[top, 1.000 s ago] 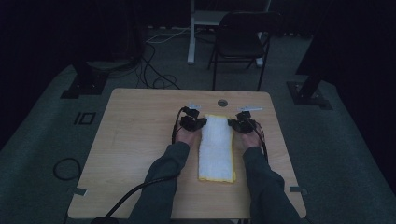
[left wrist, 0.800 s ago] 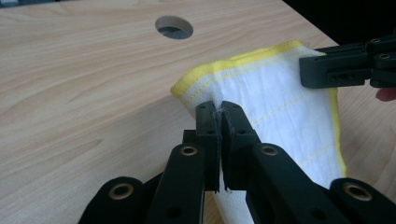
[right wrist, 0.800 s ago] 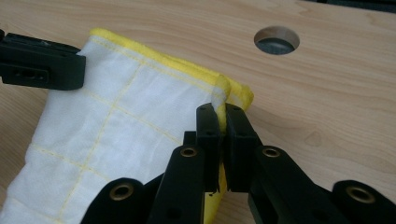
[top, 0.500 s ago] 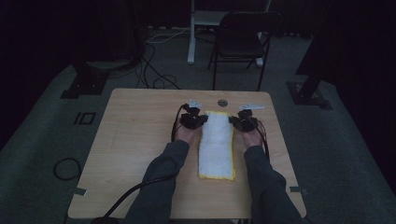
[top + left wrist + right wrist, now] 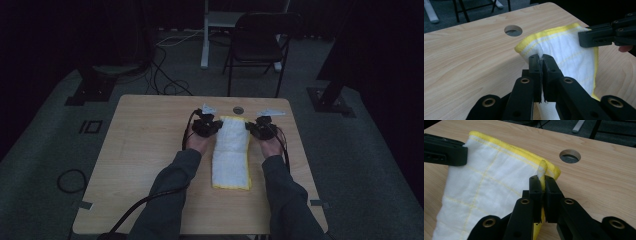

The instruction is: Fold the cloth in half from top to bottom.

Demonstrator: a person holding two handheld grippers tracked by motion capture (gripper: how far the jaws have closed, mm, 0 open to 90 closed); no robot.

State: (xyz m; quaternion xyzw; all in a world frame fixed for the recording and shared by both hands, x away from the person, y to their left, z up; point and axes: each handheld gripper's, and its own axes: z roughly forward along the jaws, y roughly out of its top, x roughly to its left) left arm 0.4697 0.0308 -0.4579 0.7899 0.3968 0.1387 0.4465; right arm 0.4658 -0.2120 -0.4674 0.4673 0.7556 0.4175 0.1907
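A folded white towel (image 5: pixel 231 152) with yellow edging lies lengthwise on the wooden table (image 5: pixel 145 150). My left gripper (image 5: pixel 212 125) is shut on the towel's (image 5: pixel 564 50) far left corner, with cloth pinched between its jaws (image 5: pixel 541 60). On the far right corner my right gripper (image 5: pixel 252 127) is shut too, a fold of yellow hem (image 5: pixel 542 171) standing up between its jaws (image 5: pixel 542 181). Both far corners are raised a little off the table. The opposite gripper's black jaw shows across the towel (image 5: pixel 489 187) in each gripper view.
A round cable hole (image 5: pixel 238 109) sits in the table just beyond the towel. A black chair (image 5: pixel 260 37) and a white stand (image 5: pixel 212 25) are on the floor behind the table. Cables (image 5: pixel 165 75) trail over the carpet at the left.
The left gripper has risen slightly with the towel corner. The right gripper has stayed where it was.
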